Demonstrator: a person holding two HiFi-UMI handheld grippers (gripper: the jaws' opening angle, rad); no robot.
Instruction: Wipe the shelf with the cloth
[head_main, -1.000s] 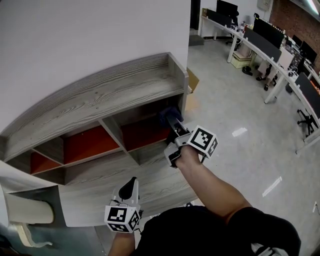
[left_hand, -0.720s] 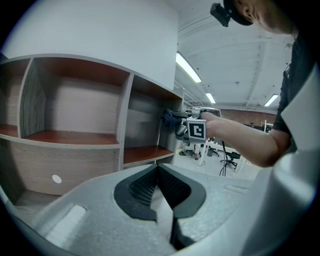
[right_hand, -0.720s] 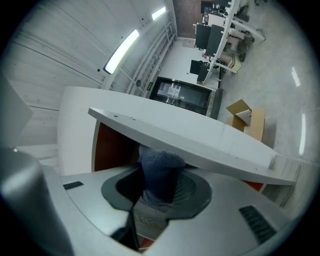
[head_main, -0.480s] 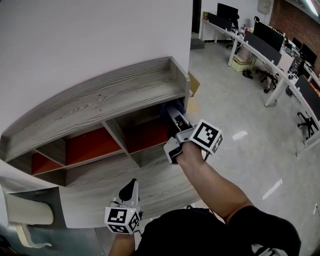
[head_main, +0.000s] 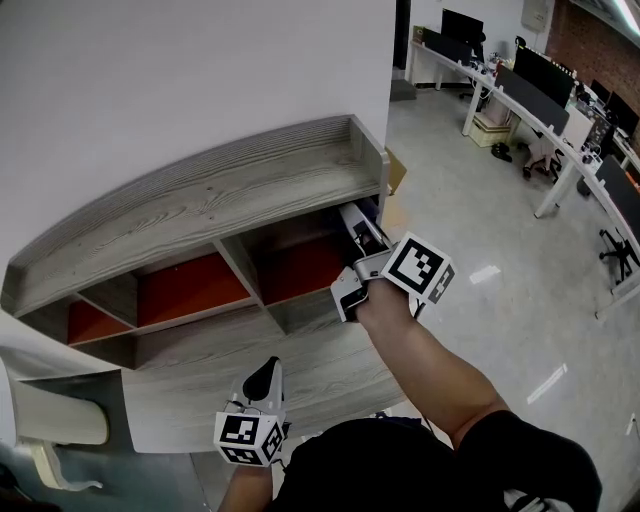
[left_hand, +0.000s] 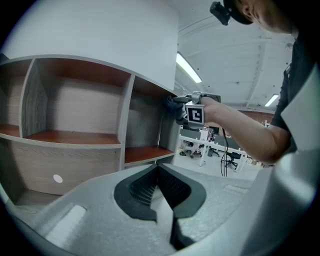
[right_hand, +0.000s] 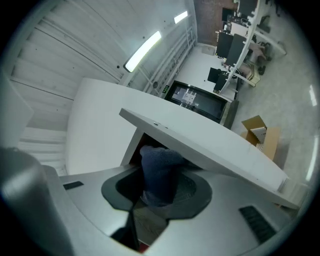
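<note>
The dark blue cloth (right_hand: 159, 170) is clamped between the two pads of the right tongs (right_hand: 160, 192), bunched and sticking out past their tips. It sits at the mouth of the shelf's (head_main: 200, 205) rightmost compartment, just under the grey top board and against the right end panel. In the left gripper view the cloth (left_hand: 174, 106) shows as a dark wad at that panel's front edge, with the right tongs (head_main: 358, 226) reaching in from the open room side. To the left of these tongs run more compartments with orange-red floors and backs, parted by grey wood-grain dividers. The left tongs (head_main: 266, 374) hang lower and nearer the person, well apart from the cloth, above the broad grey surface (head_main: 190, 375) below the compartments. Their jaws meet at the tips with nothing between them (left_hand: 158, 170). Beyond the right tongs, past the shelf's end, a cardboard box (right_hand: 261, 134) stands on the pale floor (head_main: 470, 220).
</note>
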